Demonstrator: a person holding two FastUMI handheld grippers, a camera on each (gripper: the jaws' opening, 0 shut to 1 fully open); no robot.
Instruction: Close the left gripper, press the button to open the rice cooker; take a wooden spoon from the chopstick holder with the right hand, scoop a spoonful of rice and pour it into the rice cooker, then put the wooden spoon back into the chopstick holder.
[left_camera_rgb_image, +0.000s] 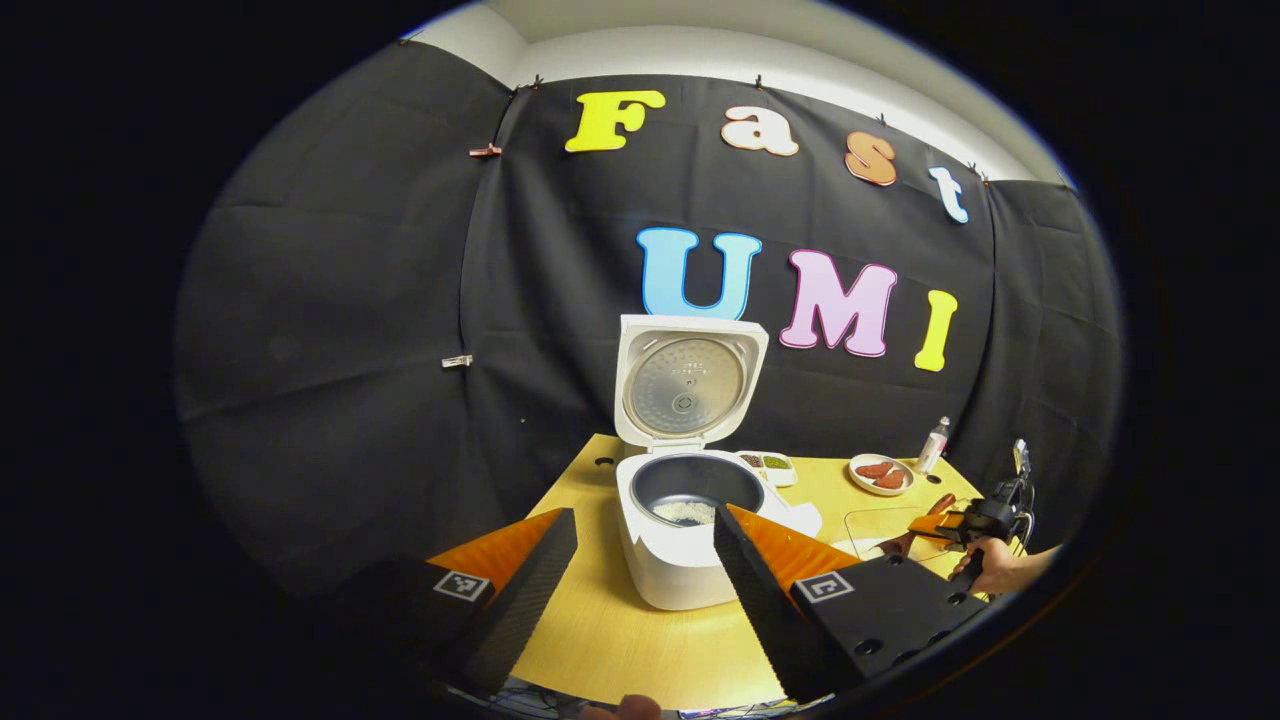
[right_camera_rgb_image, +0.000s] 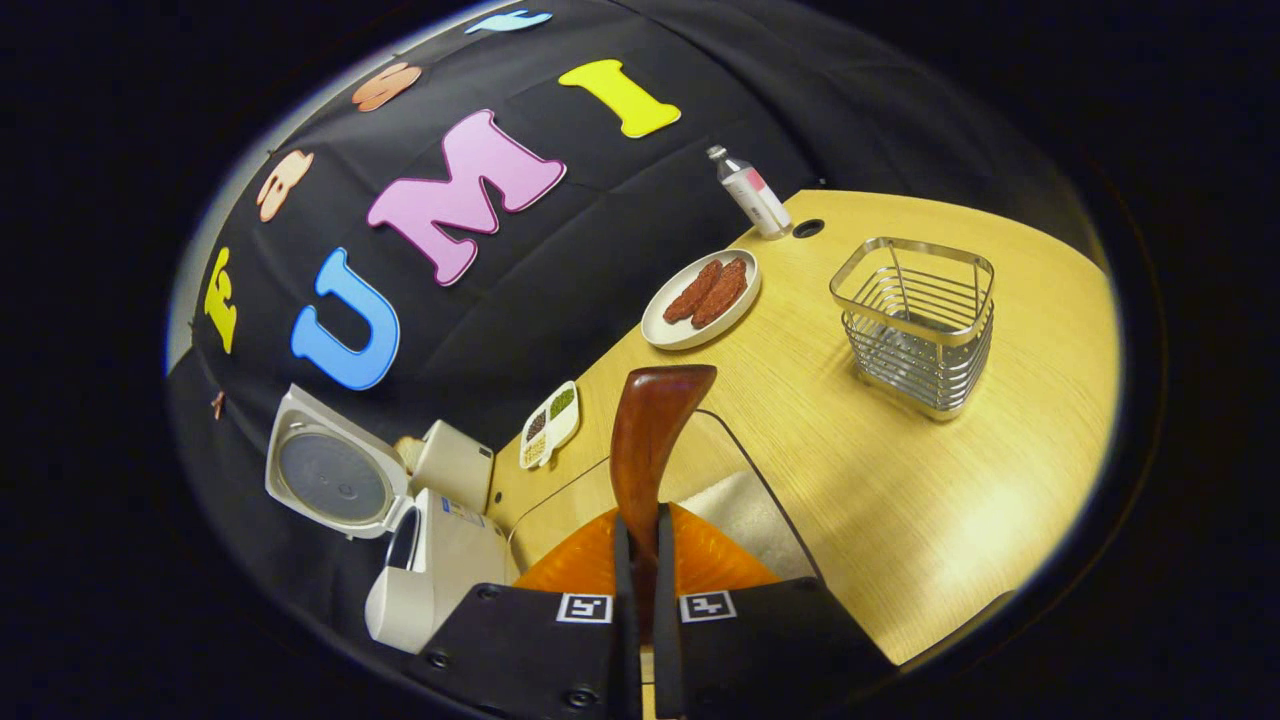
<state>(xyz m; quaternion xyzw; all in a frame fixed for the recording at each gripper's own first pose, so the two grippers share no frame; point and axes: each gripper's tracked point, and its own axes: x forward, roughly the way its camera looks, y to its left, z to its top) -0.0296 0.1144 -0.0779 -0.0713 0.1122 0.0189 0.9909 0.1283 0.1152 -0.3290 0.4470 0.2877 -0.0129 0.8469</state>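
The white rice cooker (left_camera_rgb_image: 680, 570) stands with its lid (left_camera_rgb_image: 688, 385) raised, and a little rice lies in the dark inner pot (left_camera_rgb_image: 695, 485). My left gripper (left_camera_rgb_image: 645, 515) is open just in front of it, its fingers spread to either side of the cooker's front. My right gripper (right_camera_rgb_image: 643, 520) is shut on the handle of the wooden spoon (right_camera_rgb_image: 655, 410), whose bowl points away over a clear rice container (right_camera_rgb_image: 740, 510). The wire chopstick holder (right_camera_rgb_image: 915, 320) stands empty to the right. The left gripper view has the right gripper (left_camera_rgb_image: 965, 525) far right, in a hand.
A plate of sausages (right_camera_rgb_image: 700, 295), a small bottle (right_camera_rgb_image: 750, 195) and a sectioned dish of grains (right_camera_rgb_image: 550, 425) sit along the back of the yellow table (right_camera_rgb_image: 900, 480). The cooker (right_camera_rgb_image: 430, 560) lies to the left in the right gripper view.
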